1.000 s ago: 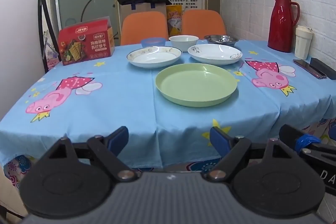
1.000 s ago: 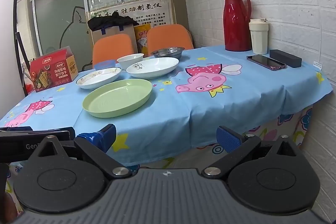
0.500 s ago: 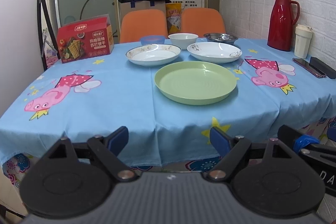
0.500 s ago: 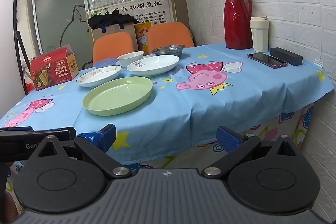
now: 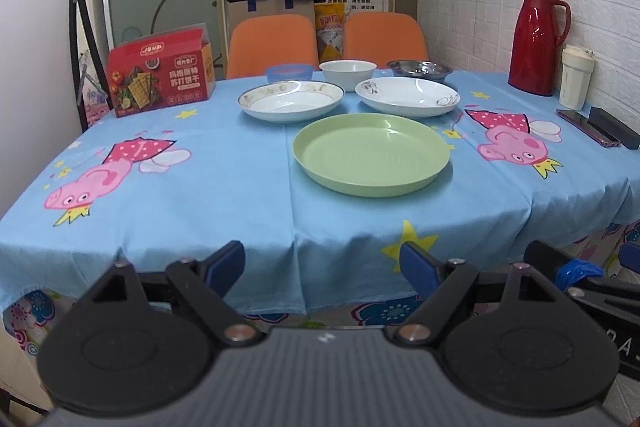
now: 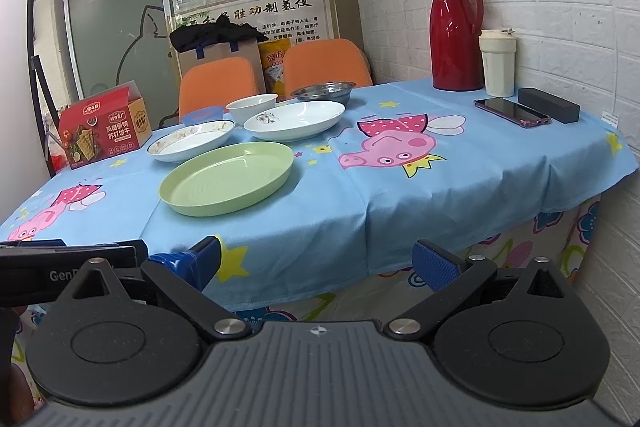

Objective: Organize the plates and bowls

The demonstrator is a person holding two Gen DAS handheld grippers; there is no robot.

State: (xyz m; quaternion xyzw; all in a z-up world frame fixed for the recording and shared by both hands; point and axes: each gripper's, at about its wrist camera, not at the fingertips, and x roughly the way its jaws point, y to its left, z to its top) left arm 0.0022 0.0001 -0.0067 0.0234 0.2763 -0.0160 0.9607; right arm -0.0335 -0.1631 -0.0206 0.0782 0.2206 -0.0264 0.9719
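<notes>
Both the left gripper (image 5: 322,261) and right gripper (image 6: 318,259) are held apart and empty short of the table edge. Nearest lies the green plate (image 5: 371,153), judged light, stiff plastic, best pinched at its rim; 2 white plates (image 5: 292,100) behind are judged fragile, slippery. Phone (image 6: 512,112) detail is clearer in the right view.
</notes>
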